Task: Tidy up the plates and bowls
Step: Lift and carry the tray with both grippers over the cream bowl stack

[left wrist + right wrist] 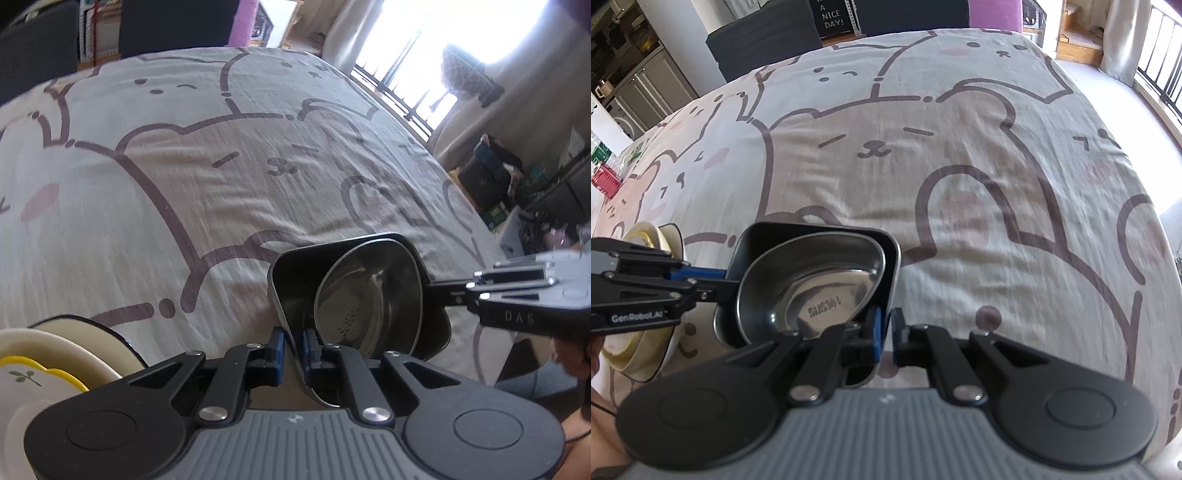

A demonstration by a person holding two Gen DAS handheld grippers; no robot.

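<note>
A steel bowl (369, 295) sits nested inside a dark square metal dish (295, 280), both held above the cartoon-print tablecloth. My left gripper (293, 349) is shut on the dish's near rim. My right gripper (886, 334) is shut on the opposite rim of the dish (820, 236), with the steel bowl (827, 288) stamped SUS304 inside. Each gripper shows in the other's view, the right (443, 291) and the left (720, 286). A stack of cream plates and bowls (55, 354) with a yellow-rimmed plate on top stands at the left; it also shows in the right wrist view (653, 236).
The cloth-covered table (923, 147) stretches ahead. Dark chairs (764, 44) stand at its far side. Red and green items (605, 173) sit at the far left edge. A window with railings (406, 92) is on the right.
</note>
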